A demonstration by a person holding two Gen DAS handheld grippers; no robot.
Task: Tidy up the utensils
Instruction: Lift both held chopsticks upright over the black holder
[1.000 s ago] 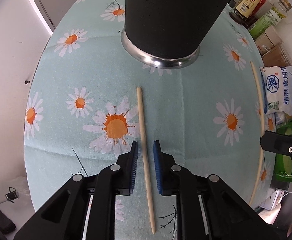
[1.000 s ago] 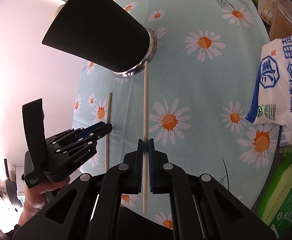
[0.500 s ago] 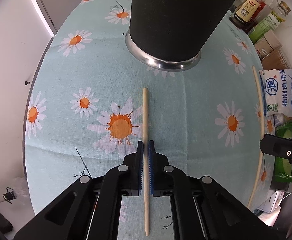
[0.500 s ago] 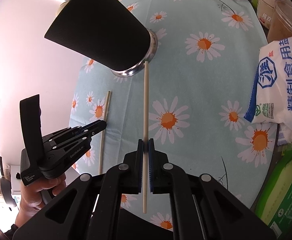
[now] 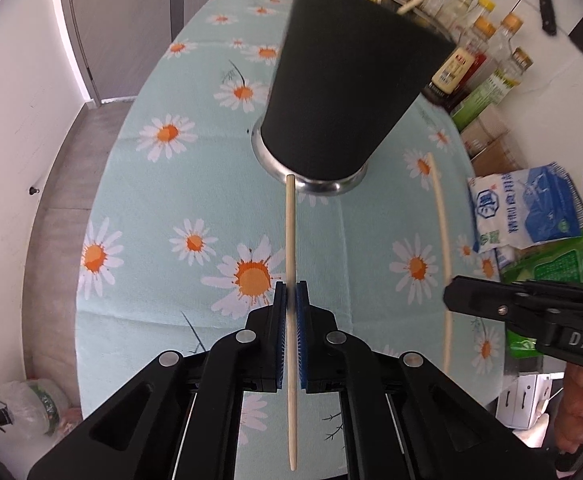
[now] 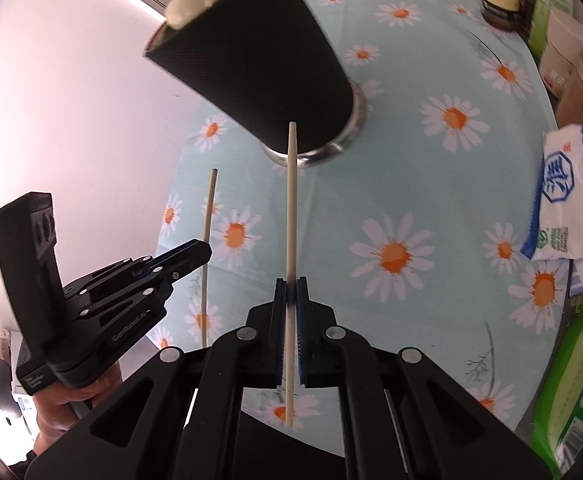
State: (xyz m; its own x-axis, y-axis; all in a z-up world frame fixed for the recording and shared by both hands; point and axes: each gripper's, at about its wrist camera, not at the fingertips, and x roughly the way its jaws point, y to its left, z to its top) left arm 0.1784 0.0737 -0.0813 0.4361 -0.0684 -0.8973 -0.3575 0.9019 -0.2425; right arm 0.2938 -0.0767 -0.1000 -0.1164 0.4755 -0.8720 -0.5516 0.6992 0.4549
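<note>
Both chopsticks have left the cloth since the earlier frames and now ride clear above it. Left chopstick (image 5: 290,248) is clamped between the blue pads of the left gripper (image 5: 290,300); right chopstick (image 6: 291,208) is likewise pinched in the right gripper (image 6: 290,294). Each stick's long axis runs straight ahead along its gripper, far tip aimed toward the base of the black utensil holder (image 5: 347,80). Holder already contains several utensils, standing on the daisy tablecloth (image 5: 163,208). Judged progress: pickup complete; both sticks remain to be tipped upright and dropped in.
</note>
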